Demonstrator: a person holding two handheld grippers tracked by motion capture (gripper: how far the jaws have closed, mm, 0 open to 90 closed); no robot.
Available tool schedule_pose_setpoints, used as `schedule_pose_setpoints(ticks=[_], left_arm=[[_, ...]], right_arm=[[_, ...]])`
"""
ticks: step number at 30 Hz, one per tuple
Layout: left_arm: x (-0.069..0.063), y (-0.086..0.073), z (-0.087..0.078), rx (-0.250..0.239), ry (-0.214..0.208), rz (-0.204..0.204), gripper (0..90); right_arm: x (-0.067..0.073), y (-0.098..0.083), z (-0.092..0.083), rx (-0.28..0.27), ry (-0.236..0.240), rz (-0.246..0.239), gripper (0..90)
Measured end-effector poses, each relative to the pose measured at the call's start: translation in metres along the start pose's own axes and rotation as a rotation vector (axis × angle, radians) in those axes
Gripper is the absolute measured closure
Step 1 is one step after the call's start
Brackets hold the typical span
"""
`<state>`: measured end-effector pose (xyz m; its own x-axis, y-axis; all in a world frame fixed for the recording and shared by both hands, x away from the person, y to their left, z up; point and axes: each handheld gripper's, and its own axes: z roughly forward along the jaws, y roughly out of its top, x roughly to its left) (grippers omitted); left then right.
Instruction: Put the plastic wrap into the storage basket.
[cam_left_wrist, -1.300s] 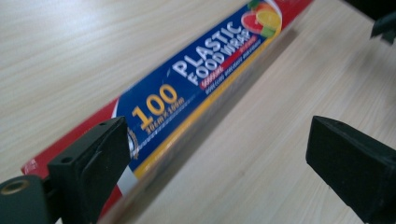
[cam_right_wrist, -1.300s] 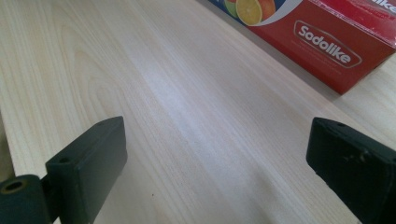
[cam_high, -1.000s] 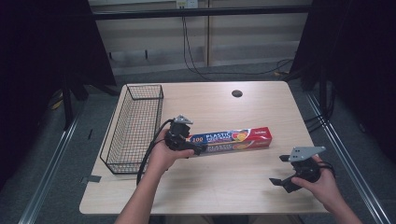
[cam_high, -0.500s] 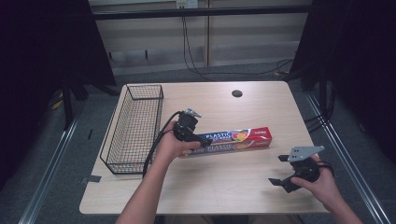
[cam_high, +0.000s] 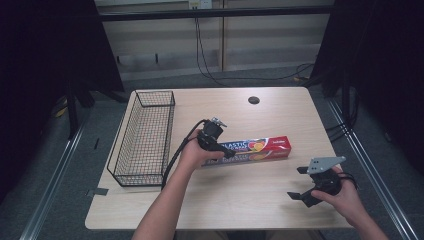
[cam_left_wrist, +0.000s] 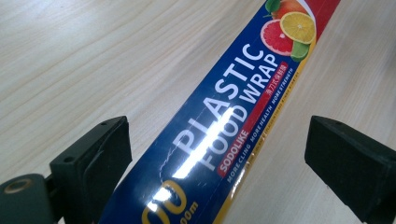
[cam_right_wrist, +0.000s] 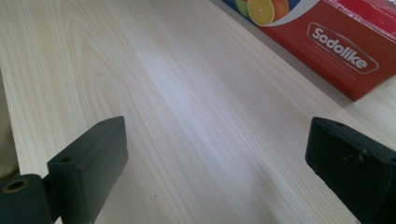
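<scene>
Left gripper (cam_high: 219, 148) over the blue end of the plastic wrap box (cam_high: 252, 149), jaws spread wide, one on each side of it. In the left gripper view, box (cam_left_wrist: 224, 135) running up between the two black jaws, clear table visible between each jaw and the box's long edges; released, nothing clamped, no contact with the jaws to be seen. Box lying flat near the middle of the wooden table (cam_high: 260, 200), blue end toward the wire basket (cam_high: 142, 137), red end toward the right side. Basket along the table's left edge, apart from the box.

Right gripper (cam_high: 305, 184) near the front right corner of the table, held in the right hand (cam_high: 345, 197), well apart from the box. In the right gripper view, jaws wide apart over bare wood, holding nothing; red end of the box (cam_right_wrist: 336, 42) at upper right, beyond the jaws.
</scene>
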<state>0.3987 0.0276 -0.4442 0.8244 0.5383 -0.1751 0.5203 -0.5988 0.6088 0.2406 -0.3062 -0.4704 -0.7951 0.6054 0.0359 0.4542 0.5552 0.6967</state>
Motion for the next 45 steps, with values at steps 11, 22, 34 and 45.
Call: schedule_pose_setpoints(ticks=[11,22,34,45], left_arm=[[-0.005,0.008,0.023,0.074,-0.003,0.041,5.1],[-0.005,0.009,0.028,0.111,0.023,0.059,12.7],[-0.019,0.006,0.020,0.218,0.009,0.112,29.0],[-0.023,0.014,0.030,0.173,-0.019,0.143,29.3]], right_arm=[[-0.002,-0.001,-0.002,-0.013,-0.001,-0.003,5.6],[-0.002,-0.001,-0.004,-0.019,-0.003,0.000,5.6],[-0.001,0.000,-0.004,-0.024,0.000,0.003,5.6],[-0.002,0.001,-0.003,-0.019,0.002,0.000,5.7]])
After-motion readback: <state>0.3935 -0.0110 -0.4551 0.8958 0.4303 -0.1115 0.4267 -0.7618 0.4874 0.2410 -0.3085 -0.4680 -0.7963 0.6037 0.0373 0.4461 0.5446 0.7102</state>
